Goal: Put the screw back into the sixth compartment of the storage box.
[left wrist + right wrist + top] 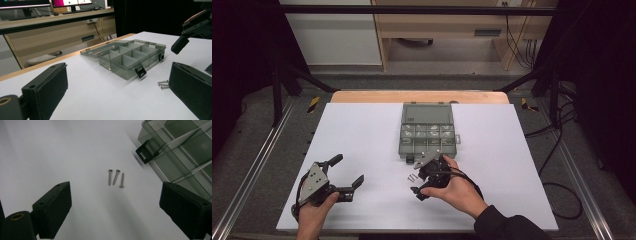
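White counter (362,130), open compartment box (428,131) mid-counter; I hover right hand-held gripper (115,202) jaws wide over three screws (115,178) near front edge, ready to pick; left hand-held gripper (347,175) parked open.

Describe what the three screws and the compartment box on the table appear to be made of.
Screws: probably steel, with a dull silvery-grey sheen and threaded shanks. Compartment box: likely smoke-tinted clear plastic, since the dividers and table show through its walls; its black latches look like opaque plastic.
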The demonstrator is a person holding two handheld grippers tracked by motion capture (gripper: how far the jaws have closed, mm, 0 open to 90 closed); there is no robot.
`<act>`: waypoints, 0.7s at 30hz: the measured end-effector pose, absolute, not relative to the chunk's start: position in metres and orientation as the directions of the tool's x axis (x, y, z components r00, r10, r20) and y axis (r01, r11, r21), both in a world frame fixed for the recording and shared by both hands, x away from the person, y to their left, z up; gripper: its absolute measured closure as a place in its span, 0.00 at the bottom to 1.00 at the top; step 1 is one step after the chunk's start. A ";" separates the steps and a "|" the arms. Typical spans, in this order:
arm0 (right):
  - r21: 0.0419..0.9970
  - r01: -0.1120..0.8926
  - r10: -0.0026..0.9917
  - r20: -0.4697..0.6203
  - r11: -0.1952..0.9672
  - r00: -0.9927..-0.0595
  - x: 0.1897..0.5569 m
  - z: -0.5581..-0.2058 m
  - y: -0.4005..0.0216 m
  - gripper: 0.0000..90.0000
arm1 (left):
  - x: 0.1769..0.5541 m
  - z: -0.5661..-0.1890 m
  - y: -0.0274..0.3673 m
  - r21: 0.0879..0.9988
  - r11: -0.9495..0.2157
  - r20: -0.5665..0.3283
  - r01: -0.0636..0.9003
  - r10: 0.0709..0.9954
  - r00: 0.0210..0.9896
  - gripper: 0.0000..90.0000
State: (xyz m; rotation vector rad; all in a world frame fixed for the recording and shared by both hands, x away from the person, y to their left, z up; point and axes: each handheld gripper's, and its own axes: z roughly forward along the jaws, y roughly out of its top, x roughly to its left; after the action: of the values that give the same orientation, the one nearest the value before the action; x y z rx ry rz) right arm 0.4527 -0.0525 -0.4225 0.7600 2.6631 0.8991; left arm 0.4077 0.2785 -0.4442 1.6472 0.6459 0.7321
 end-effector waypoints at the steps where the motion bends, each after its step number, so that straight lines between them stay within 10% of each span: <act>1: 0.610 0.404 0.539 -0.044 0.681 -0.841 0.455 -0.422 -0.053 0.16 | 0.408 -0.444 0.279 0.981 -0.192 0.126 0.030 0.746 0.654 0.03; 21: 0.502 0.471 0.565 -0.043 0.725 -0.824 0.478 -0.428 -0.046 0.28 | 0.409 -0.445 0.275 0.977 -0.210 0.133 0.034 0.728 0.672 0.03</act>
State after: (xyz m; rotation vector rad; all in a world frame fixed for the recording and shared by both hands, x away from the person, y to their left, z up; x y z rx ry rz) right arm 0.4783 -0.0459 -0.4277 0.8309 2.7356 0.7181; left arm 0.4090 0.2751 -0.4447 1.6803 0.6249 0.7157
